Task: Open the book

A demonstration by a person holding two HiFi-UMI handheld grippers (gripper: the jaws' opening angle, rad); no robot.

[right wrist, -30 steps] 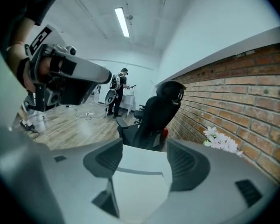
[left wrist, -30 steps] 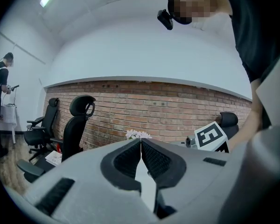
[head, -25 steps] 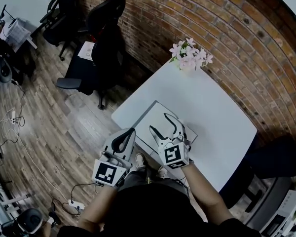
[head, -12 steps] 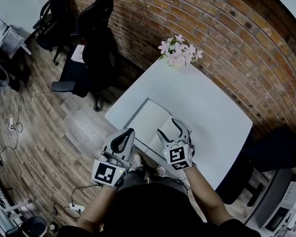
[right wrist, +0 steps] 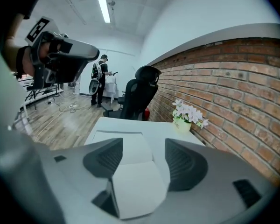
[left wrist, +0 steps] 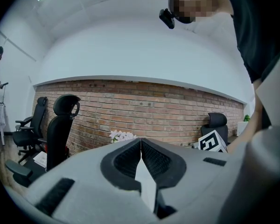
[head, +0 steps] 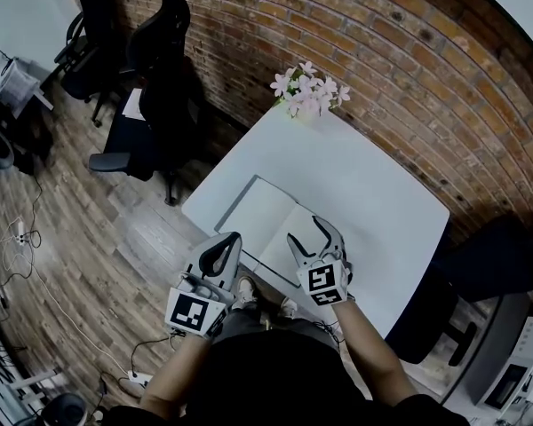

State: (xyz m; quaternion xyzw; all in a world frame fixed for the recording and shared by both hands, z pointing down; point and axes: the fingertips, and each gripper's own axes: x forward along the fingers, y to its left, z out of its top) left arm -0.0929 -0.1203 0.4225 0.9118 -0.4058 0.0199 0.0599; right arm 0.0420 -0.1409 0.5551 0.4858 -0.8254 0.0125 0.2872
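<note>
White pages are shown by the thin grey-edged book [head: 268, 218], which lies open and flat on the near left part of the white rectangular table [head: 373, 176]. The opening is judged done, with only withdrawal left. The right gripper [head: 307, 234] is held above the right page, jaws spread wide and gripping nothing. The left gripper [head: 220, 254] is held closed and empty off the near table edge. A second ago the left leaf seemed raised; now it is laid flat.

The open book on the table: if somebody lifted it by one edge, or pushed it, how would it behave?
The book lies flat and thin, so lifted by one edge it would probably sag or flop shut. Pushed, it may slide easily: the white table looks smooth.
</note>
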